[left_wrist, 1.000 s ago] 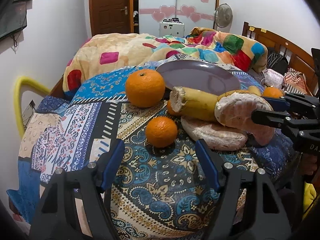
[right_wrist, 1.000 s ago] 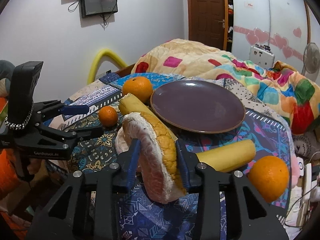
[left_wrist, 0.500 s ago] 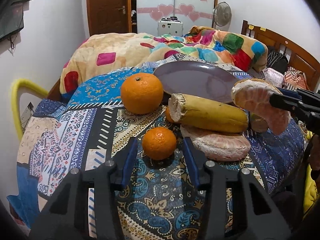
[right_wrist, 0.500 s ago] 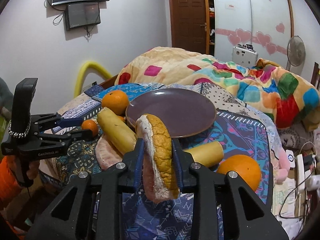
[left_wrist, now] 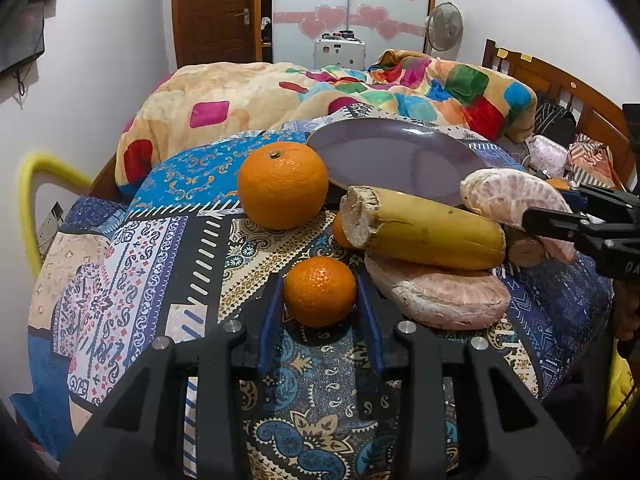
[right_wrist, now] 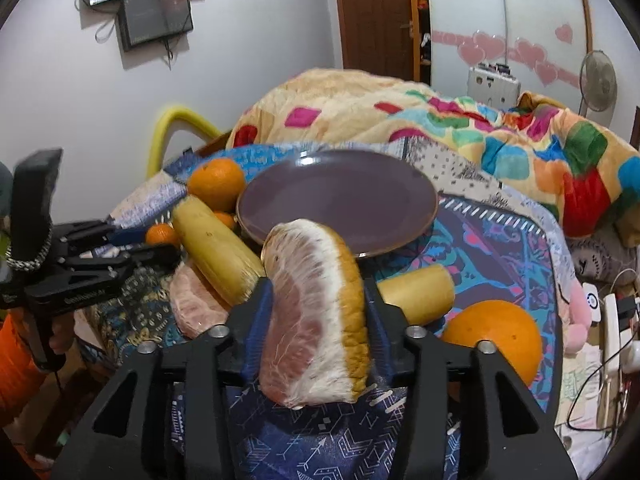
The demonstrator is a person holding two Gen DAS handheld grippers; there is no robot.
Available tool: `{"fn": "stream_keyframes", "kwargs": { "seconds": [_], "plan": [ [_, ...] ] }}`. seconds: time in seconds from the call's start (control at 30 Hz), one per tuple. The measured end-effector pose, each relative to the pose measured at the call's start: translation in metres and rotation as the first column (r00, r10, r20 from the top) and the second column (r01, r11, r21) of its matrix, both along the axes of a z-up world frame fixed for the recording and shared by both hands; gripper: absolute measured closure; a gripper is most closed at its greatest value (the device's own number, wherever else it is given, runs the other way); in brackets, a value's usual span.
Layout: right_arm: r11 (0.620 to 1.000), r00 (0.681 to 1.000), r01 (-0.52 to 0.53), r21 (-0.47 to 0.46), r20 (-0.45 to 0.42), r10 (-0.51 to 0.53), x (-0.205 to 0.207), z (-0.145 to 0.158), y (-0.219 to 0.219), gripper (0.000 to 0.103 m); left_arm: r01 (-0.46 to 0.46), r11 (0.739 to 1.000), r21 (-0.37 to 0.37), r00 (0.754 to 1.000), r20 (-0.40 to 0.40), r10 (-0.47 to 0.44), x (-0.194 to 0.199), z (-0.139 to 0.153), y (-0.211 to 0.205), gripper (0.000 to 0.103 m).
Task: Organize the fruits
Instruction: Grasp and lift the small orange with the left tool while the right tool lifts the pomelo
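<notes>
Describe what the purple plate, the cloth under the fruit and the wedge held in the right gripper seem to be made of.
Purple plate: likely glazed ceramic, smooth with a soft sheen.
Cloth: printed woven fabric, matte, draping in folds.
Wedge in the right gripper: looks like real pomelo, with pink pulpy flesh, white pith and yellow pitted rind.

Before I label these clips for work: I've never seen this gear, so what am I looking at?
No robot: a person holds two hand tools, each with a camera looking along its claw. In the left view, the left claw straddles a small orange on the patterned cloth; whether it grips is unclear. In the right view, the right claw holds a pomelo wedge near the empty purple plate. A banana piece, another pomelo wedge and a big orange lie nearby.
</notes>
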State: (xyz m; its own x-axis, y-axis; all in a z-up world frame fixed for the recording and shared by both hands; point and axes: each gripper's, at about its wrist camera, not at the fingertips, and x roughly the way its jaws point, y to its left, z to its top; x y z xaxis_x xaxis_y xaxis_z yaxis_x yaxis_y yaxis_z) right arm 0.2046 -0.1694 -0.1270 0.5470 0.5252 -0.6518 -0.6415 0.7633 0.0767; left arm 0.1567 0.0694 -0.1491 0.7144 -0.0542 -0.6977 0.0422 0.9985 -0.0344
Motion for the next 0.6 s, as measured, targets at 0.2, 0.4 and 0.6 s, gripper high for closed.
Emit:
{"fn": "stream_keyframes", "kwargs": {
  "seconds": [0.2,0.4,0.6],
  "plan": [
    [0.999,0.999,0.003,-0.048,0.050,0.000,-0.005,0.000,0.010,0.058,0.007,1.000,0.011,1.000,0.009,-0.007,-0.001,0.003,-0.004,0.067],
    [0.999,0.998,0.011,-0.045,0.068,-0.008,-0.008,0.002,0.008,0.061,0.009,1.000,0.017,0.999,0.047,-0.010,-0.007,0.019,-0.006,0.067],
    [1.000,0.994,0.020,-0.023,0.111,-0.017,-0.016,0.017,0.006,0.061,0.011,1.000,0.029,0.995,0.099,-0.014,-0.009,0.041,-0.009,0.067]
  ]
}}
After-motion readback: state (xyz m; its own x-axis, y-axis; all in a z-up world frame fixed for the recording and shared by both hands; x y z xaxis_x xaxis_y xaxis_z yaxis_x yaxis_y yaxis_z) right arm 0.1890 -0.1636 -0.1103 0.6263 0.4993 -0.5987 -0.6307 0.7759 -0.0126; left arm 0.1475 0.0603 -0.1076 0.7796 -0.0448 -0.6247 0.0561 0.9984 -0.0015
